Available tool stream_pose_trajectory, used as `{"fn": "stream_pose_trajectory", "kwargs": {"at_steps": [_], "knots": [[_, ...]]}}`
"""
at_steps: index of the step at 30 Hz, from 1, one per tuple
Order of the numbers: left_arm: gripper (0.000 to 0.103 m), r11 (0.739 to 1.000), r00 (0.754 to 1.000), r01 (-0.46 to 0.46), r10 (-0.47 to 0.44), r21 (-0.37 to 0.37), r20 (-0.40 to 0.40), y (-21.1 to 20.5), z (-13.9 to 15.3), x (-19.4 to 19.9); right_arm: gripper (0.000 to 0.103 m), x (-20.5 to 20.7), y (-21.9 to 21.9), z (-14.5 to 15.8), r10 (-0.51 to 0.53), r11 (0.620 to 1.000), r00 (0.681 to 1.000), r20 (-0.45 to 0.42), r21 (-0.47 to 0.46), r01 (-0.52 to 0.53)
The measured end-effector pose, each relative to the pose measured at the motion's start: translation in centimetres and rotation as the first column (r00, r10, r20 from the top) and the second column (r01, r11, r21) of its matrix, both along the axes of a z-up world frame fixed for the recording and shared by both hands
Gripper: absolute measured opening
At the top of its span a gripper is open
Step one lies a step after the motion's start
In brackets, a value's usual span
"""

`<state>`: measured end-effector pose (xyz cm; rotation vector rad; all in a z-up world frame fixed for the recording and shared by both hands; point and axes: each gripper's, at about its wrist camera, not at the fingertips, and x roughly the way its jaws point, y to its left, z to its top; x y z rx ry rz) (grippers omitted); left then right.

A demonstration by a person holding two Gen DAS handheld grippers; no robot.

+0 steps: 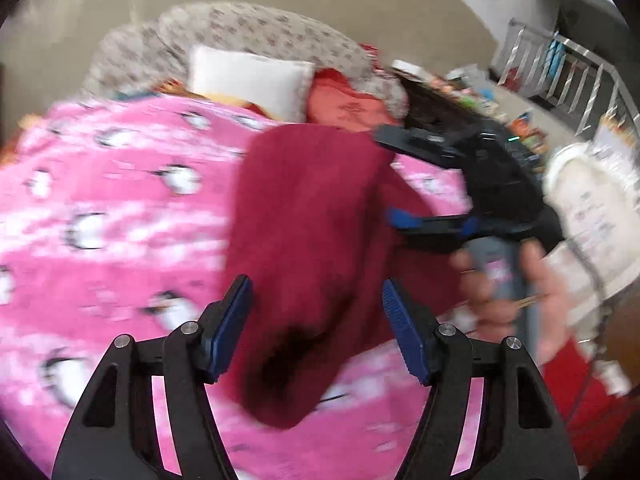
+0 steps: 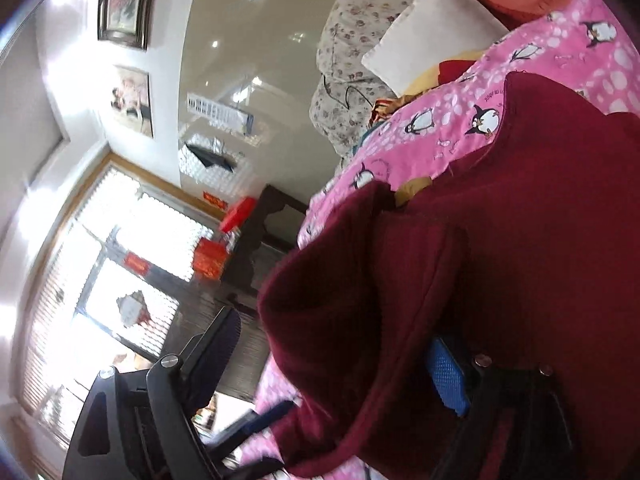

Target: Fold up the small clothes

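Observation:
A dark red knit garment lies on a pink penguin blanket. My left gripper is open just above the garment's near end, its blue pads clear of the cloth. My right gripper, seen in the left wrist view at the garment's right side, stands open with cloth between its fingers. In the right wrist view the garment drapes over the right gripper, covering one blue pad in part; the other finger stands wide apart. The left wrist view is blurred.
A white pillow, an orange cushion and a floral quilt lie at the bed's far end. A cluttered table and metal railing are on the right. A dark cabinet and window stand beyond the bed's edge.

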<state>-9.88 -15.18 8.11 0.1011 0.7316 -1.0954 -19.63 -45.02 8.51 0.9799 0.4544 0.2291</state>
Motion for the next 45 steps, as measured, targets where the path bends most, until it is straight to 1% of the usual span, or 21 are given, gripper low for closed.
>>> {"fn": "stream_pose_trajectory", "kwargs": {"at_steps": [2, 5, 7, 9, 10, 11, 12, 14, 15, 18, 21, 24, 27, 28, 29, 30, 32, 36, 40, 44, 45], "knots": [[0.068, 0.999, 1.000, -0.030, 0.030, 0.038, 0.006, 0.6, -1.3, 0.4, 0.087, -0.7, 0.9, 0.0, 0.015, 0.999, 1.000, -0.003, -0.034, -0.015], [0.068, 0.996, 0.996, -0.002, 0.010, 0.094, -0.084, -0.3, -4.0, 1.1, 0.088, -0.9, 2.3, 0.0, 0.020, 0.996, 1.000, -0.016, -0.090, -0.022], [0.068, 0.995, 0.992, 0.024, -0.011, 0.098, -0.122, -0.9, -5.2, 0.3, 0.088, -0.4, 3.0, 0.1, 0.027, 0.993, 0.999, -0.018, -0.117, -0.029], [0.068, 0.993, 0.999, 0.029, -0.025, 0.115, -0.042, -1.7, -5.3, -1.3, 0.088, 0.6, 3.9, 0.1, 0.036, 0.983, 0.998, -0.052, -0.177, -0.045], [0.068, 0.992, 0.999, 0.037, -0.035, 0.118, -0.017, -1.9, -5.0, -1.9, 0.080, 1.2, 4.4, 0.0, 0.045, 0.974, 0.996, -0.073, -0.218, -0.060], [0.068, 0.992, 0.999, 0.043, -0.043, 0.115, -0.008, -2.1, -4.9, -2.4, 0.054, 2.0, 4.8, -0.3, 0.050, 0.962, 0.994, -0.097, -0.261, -0.073], [0.068, 0.993, 0.999, 0.050, -0.049, 0.110, -0.012, -2.3, -4.8, -2.8, 0.042, 2.9, 5.1, -0.4, 0.041, 0.949, 0.990, -0.132, -0.305, -0.080], [0.068, 0.992, 0.997, 0.072, -0.070, 0.108, -0.022, -2.6, -4.5, -3.3, 0.028, 3.7, 5.1, 0.1, 0.034, 0.923, 0.987, -0.158, -0.374, -0.092], [0.068, 0.991, 0.996, 0.087, -0.084, 0.104, -0.026, -2.6, -4.1, -3.6, 0.026, 3.7, 5.0, 0.8, 0.041, 0.913, 0.988, -0.146, -0.396, -0.096], [0.068, 0.984, 0.983, 0.174, -0.173, 0.023, -0.054, -1.2, -1.7, -4.2, 0.024, 2.0, 4.3, 3.9, 0.043, 0.858, 0.993, -0.108, -0.504, -0.092], [0.068, 0.971, 0.970, 0.232, -0.235, -0.053, -0.063, -0.4, 0.8, -4.3, 0.024, 0.5, 1.8, 5.9, 0.014, 0.814, 0.993, -0.120, -0.575, -0.081], [0.070, 0.980, 0.980, 0.197, -0.198, -0.034, -0.009, -0.7, 1.6, -4.0, 0.024, 0.2, -1.5, 6.5, -0.052, 0.763, 0.984, -0.170, -0.642, -0.070], [0.070, 0.988, 0.988, 0.156, -0.156, 0.017, 0.002, -2.1, 0.7, -3.7, 0.024, 1.7, -4.3, 5.0, -0.227, 0.639, 0.937, -0.265, -0.767, -0.062], [0.070, 0.987, 0.987, 0.158, -0.158, 0.022, -0.018, -2.4, 0.1, -3.5, 0.026, 2.5, -5.5, 3.8, -0.240, 0.648, 0.921, -0.307, -0.757, -0.084], [0.070, 0.986, 0.986, 0.164, -0.163, 0.027, -0.040, -3.0, -0.3, -3.4, 0.027, 2.8, -6.5, 2.9, -0.230, 0.691, 0.914, -0.335, -0.717, -0.089], [0.070, 0.985, 0.985, 0.168, -0.166, 0.037, -0.053, -3.6, -0.8, -3.4, 0.029, 2.4, -7.4, 2.3, -0.213, 0.748, 0.921, -0.326, -0.661, -0.062], [0.070, 0.984, 0.985, 0.171, -0.169, 0.053, -0.041, -4.2, -1.0, -3.7, 0.040, 0.8, -7.8, 2.8, -0.183, 0.796, 0.944, -0.273, -0.605, -0.020], [0.070, 0.983, 0.985, 0.170, -0.170, 0.068, -0.006, -4.8, -1.0, -3.8, 0.051, -4.5, -6.5, 4.9, -0.157, 0.812, 0.970, -0.188, -0.584, 0.018], [0.070, 0.985, 0.986, 0.168, -0.168, 0.034, -0.006, -5.3, -0.7, -3.7, 0.052, -7.6, -4.0, 4.7, -0.079, 0.840, 0.981, -0.174, -0.541, -0.029], [0.070, 0.987, 0.986, 0.160, -0.159, 0.025, -0.048, -6.5, -1.2, -3.8, 0.052, -7.9, -1.6, 3.5, -0.027, 0.854, 0.988, -0.153, -0.516, -0.056], [0.070, 0.986, 0.985, 0.166, -0.164, 0.033, -0.055, -7.0, -1.5, -3.9, 0.045, -7.5, -1.3, 3.2, -0.041, 0.848, 0.986, -0.162, -0.528, -0.052]]}}
